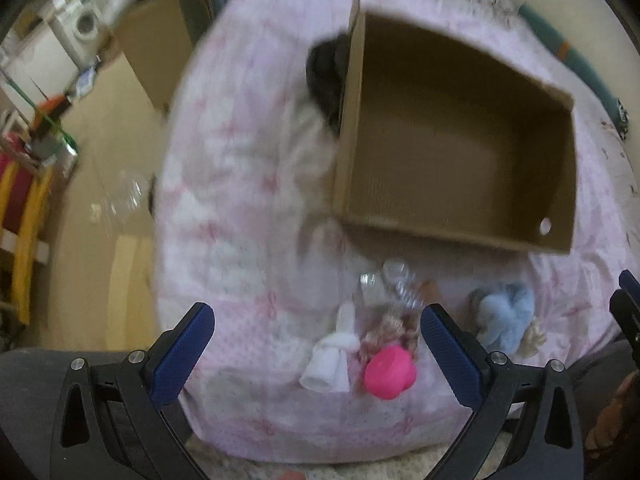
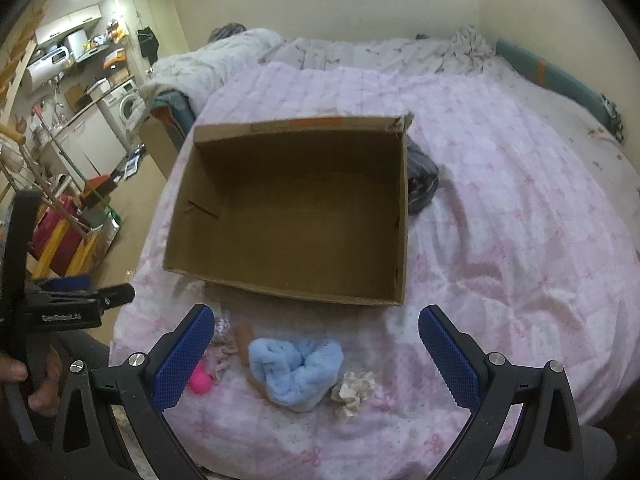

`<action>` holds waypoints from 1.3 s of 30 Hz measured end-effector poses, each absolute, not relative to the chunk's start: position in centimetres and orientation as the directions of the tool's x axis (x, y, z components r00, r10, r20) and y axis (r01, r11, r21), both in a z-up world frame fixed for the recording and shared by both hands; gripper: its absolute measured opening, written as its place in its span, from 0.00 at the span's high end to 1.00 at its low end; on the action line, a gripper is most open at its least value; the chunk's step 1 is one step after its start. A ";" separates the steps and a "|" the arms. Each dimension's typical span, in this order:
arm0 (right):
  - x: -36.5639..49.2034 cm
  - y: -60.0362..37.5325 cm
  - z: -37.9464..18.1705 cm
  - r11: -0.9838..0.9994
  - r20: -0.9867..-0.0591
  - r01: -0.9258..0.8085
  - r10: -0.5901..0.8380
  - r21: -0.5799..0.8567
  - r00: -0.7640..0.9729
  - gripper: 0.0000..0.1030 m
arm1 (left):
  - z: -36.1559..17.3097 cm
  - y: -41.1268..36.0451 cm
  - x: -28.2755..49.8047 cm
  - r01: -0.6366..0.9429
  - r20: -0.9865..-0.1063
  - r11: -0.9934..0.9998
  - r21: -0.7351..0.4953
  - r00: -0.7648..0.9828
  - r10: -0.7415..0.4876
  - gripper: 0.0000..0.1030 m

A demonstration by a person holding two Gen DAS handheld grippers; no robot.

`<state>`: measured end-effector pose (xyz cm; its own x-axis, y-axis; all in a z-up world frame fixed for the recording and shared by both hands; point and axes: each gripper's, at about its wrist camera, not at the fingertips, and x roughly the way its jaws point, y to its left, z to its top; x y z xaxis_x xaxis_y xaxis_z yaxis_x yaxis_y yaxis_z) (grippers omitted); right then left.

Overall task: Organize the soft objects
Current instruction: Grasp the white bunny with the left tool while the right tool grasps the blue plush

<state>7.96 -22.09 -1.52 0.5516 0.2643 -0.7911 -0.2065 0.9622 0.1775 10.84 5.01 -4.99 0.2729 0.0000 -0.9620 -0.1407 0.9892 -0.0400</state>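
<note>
Both my grippers gape empty: the left gripper (image 1: 317, 322) above a pink ball (image 1: 389, 372), possibly rubber; the right gripper (image 2: 316, 324) above a blue fluffy cloth (image 2: 295, 372), cardboard box (image 2: 288, 284) ahead.

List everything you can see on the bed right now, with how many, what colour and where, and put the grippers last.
cardboard box: one, brown, open and empty, mid-bed
fluffy item: one, light blue, in front of the box
scrunchie: one, cream, right of the fluffy item
round item: one, bright pink, near bed edge
white cloth: one, left of the round item
dark bundle: one, black, against the box's side
bedspread: one, pink patterned
left gripper: open, empty
right gripper: open, empty
</note>
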 end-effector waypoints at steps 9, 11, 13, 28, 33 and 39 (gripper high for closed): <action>8.7 -23.1 -5.0 0.962 -0.830 -0.143 0.272 0.231 0.487 0.00 | -13.0 4.9 11.7 -0.161 -0.991 0.977 -0.137 0.027 -0.135 0.28; 8.8 -23.2 -5.1 0.963 -0.828 -0.136 0.270 0.232 0.491 0.00 | -14.0 4.3 11.7 -0.146 -0.987 0.977 -0.158 -0.002 -0.160 0.39; 8.9 -23.3 -5.3 0.963 -0.830 -0.128 0.270 0.238 0.489 0.00 | -15.0 3.7 11.7 -0.132 -0.984 0.976 -0.172 -0.020 -0.176 0.51; 9.4 -24.4 -5.8 0.945 -0.826 -0.091 0.321 0.316 0.463 0.00 | -10.0 3.5 9.2 -0.124 -0.974 0.984 -0.130 0.204 -0.103 0.74; 10.0 -25.1 -7.5 0.889 -0.829 -0.034 0.438 0.456 0.348 0.00 | -7.4 3.2 8.2 -0.122 -0.952 0.979 -0.163 0.281 -0.123 0.74; 11.4 -23.4 -9.8 0.799 -0.786 0.005 0.591 0.601 0.183 0.00 | -8.0 3.6 9.3 -0.136 -0.954 0.972 -0.194 0.258 -0.154 0.74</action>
<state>11.37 -23.44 -9.77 0.1833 0.5905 -0.7859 0.0054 0.7989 0.6015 9.32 3.58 -7.97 0.2578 -0.1540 -0.9538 -0.1360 0.9716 -0.1937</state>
